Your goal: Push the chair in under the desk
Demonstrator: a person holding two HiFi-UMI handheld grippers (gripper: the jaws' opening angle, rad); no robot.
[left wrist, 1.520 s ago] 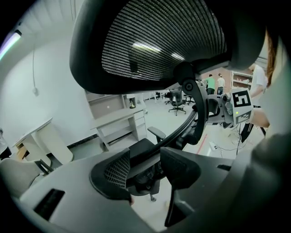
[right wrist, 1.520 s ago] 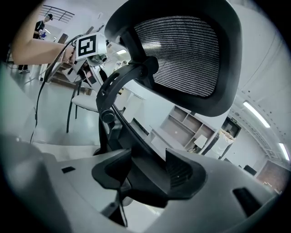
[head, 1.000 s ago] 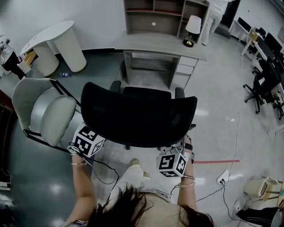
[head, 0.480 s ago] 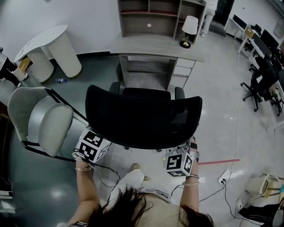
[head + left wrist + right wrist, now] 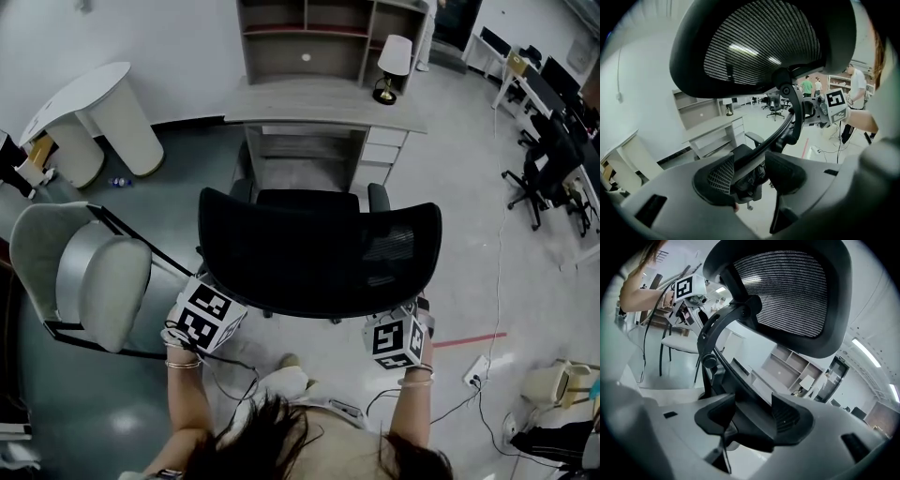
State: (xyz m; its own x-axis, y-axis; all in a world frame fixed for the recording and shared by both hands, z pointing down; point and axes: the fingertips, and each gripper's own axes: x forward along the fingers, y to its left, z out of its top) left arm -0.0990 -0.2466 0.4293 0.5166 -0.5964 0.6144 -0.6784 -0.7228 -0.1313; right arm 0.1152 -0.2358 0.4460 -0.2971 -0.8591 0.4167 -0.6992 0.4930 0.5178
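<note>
Desk [image 5: 319, 105] first: it stands at the far side of the room with a shelf [image 5: 309, 37] on top, and its kneehole faces the person, open to take the seat. Near it, but not yet under it, is the black mesh chair [image 5: 319, 253]. Its armrests point at the desk and its backrest [image 5: 281, 258] is turned to the person, so a push from the near side would drive it straight in. Only floor shows between seat and kneehole, so I judge the push is barely begun and the whole run is left.

A grey chair [image 5: 89, 272] sits just left of the black one. It is close enough that a crooked push might clip it.

The 2 tools are set at the 2 lower corners of the backrest, probably to keep the castors rolling straight. The left gripper [image 5: 214, 302] is at the left corner and the right gripper [image 5: 398, 333] at the right.

In its own view the left gripper [image 5: 747, 171] has its jaws moderately apart, clamped on nothing, with the seat and the curved spine [image 5: 787, 122] showing through the gap. The right gripper [image 5: 752, 416] matches it: jaws apart, empty, mesh looming above. Neither needs a grasp; the bodies seem meant to lean on the frame.

A lamp [image 5: 392, 66] stands on the desk's far right, clear of the path.
</note>
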